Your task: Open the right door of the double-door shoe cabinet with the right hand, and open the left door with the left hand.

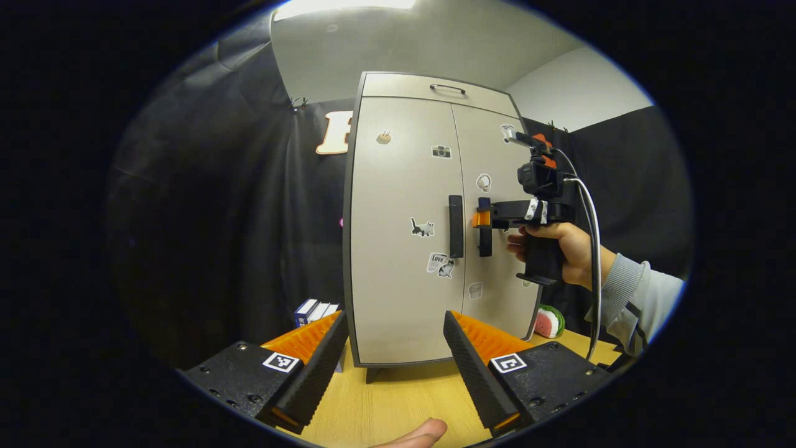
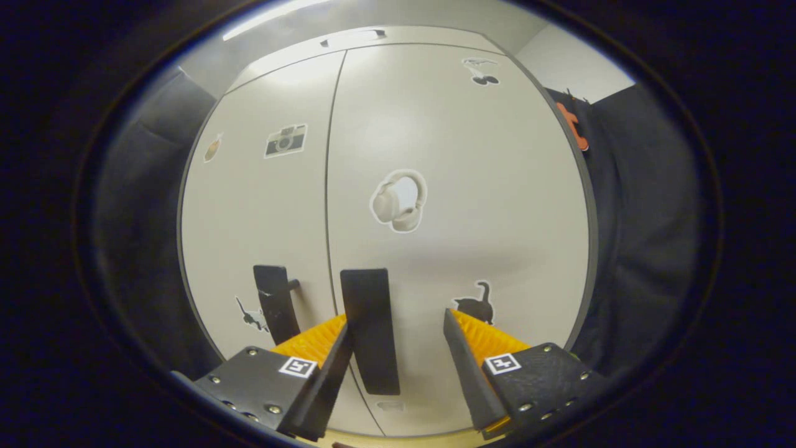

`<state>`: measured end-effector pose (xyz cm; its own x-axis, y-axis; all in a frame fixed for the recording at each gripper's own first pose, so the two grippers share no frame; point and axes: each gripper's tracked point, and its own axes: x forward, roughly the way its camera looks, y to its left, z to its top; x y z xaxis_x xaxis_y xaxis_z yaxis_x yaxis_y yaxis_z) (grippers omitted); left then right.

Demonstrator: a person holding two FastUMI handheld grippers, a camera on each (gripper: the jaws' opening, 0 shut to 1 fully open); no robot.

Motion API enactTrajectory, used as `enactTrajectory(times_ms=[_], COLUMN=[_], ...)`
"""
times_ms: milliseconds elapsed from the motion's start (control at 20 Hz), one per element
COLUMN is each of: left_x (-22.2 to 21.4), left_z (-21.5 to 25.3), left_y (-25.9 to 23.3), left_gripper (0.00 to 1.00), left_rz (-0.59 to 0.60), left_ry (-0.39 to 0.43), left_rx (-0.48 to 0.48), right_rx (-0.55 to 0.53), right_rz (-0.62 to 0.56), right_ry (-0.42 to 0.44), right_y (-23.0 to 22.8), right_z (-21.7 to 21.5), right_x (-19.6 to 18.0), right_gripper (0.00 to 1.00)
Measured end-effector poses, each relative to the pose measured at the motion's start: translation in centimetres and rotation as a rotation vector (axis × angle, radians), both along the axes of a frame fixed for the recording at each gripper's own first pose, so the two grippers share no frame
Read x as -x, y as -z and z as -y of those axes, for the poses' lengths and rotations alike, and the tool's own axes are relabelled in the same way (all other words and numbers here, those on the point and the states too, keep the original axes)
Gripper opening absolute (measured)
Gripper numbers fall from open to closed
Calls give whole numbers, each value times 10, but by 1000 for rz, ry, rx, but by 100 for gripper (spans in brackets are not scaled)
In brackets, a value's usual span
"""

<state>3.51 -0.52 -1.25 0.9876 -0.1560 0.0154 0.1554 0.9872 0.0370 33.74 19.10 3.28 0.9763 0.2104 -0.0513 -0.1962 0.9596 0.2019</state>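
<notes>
The beige double-door shoe cabinet (image 1: pixel 398 186) stands on the table with both doors closed. Two black vertical handles sit side by side at the middle seam: the left door handle (image 1: pixel 456 226) and the right door handle (image 1: pixel 484 246). My left gripper (image 1: pixel 395 354) is open, well back from the cabinet and low in front of the left door. A hand holds my right gripper (image 1: pixel 481 218) up at the right door handle. In the right gripper view, that gripper (image 2: pixel 396 323) is open with the right door handle (image 2: pixel 370 330) between its fingers, close to the left one. The left door handle (image 2: pixel 273 305) is beside it.
The cabinet rests on a wooden table (image 1: pixel 398 398). Blue and white boxes (image 1: pixel 314 310) lie left of the cabinet, and a watermelon-slice toy (image 1: pixel 550 322) lies to its right. A top drawer handle (image 1: pixel 448 88) sits above the doors. A thumb (image 1: pixel 416 434) shows at the bottom edge.
</notes>
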Motion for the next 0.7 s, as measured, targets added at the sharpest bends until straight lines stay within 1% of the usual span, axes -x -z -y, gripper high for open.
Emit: enactTrajectory(times_ms=[50,100,150,200,250,300,350,400,450,500,600,700], left_x=[0,1,1,1,1,1,2,2,2,2,3,5], left_z=[0,0,0,-1,-2,-3,-4,-5,-6,-8,-8,-5], left_y=[-1,-1,-2,-3,-4,-3,-3,-4,-3,0,5,10], left_gripper=[96,96,96,96,96,92,96,96,96,96,96,96], left_rz=[4,6,10,12,13,12,9,6,-4,-14,-41,-72], left_ry=[1,1,2,1,-6,-9,-17,-20,-23,-29,-34,-23], left_rx=[-2,-3,-2,0,-2,-3,4,9,13,16,28,70], right_rx=[16,45,57,60,51,42,52,66,57,46,76,85], right_rz=[-3,-1,11,18,22,23,16,15,0,-9,-15,-23], right_ry=[12,25,22,25,29,34,43,52,50,45,32,29], right_y=[0,1,-2,0,-1,-1,-1,-1,0,1,2,3], right_z=[1,1,-2,-7,-10,-12,-15,-15,-15,-15,-15,-15], right_x=[2,4,7,4,5,7,8,8,8,7,7,9], right_gripper=[75,78,73,72,57,54,42,34,29,29,29,29])
